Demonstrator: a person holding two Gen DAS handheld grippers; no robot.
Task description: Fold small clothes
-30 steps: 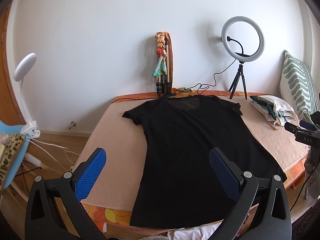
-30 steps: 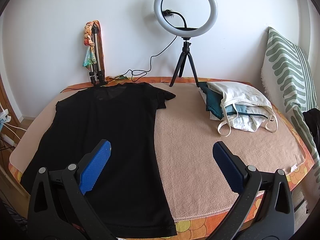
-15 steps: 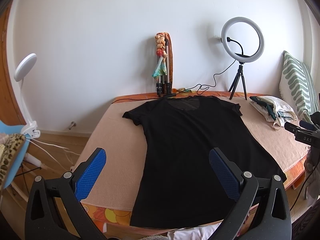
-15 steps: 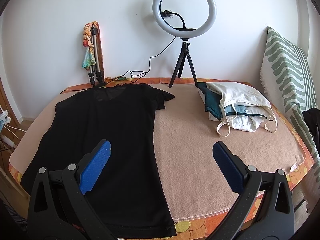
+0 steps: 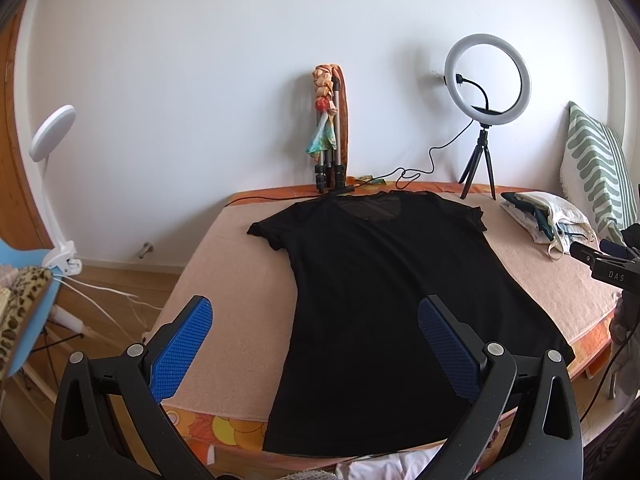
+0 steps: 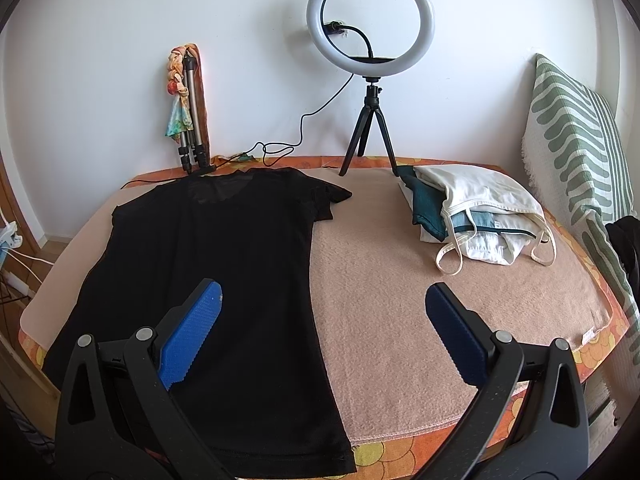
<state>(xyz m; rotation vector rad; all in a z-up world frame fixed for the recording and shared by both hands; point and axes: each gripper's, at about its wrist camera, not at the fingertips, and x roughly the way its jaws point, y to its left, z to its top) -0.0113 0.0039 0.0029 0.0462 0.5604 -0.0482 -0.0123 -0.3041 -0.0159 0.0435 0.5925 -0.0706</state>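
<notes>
A black T-shirt (image 5: 380, 300) (image 6: 208, 260) lies spread flat on the peach blanket (image 6: 400, 300), collar toward the wall and hem at the near edge. My left gripper (image 5: 316, 320) hovers open above the hem's left part, nothing between its blue pads. My right gripper (image 6: 324, 304) is open too, over the shirt's right side seam near the hem, holding nothing. In the left wrist view the right gripper's body (image 5: 612, 268) shows at the far right edge.
A pile of folded light and teal clothes (image 6: 472, 212) (image 5: 548, 220) sits at the back right. A ring light on a tripod (image 6: 370, 60) and a folded tripod with a scarf (image 6: 186, 112) stand by the wall. A striped cushion (image 6: 576, 140) leans at the right.
Both views drift slightly; the scene sits a little lower and nearer in frame. The shirt has not moved and both grippers stay open.
</notes>
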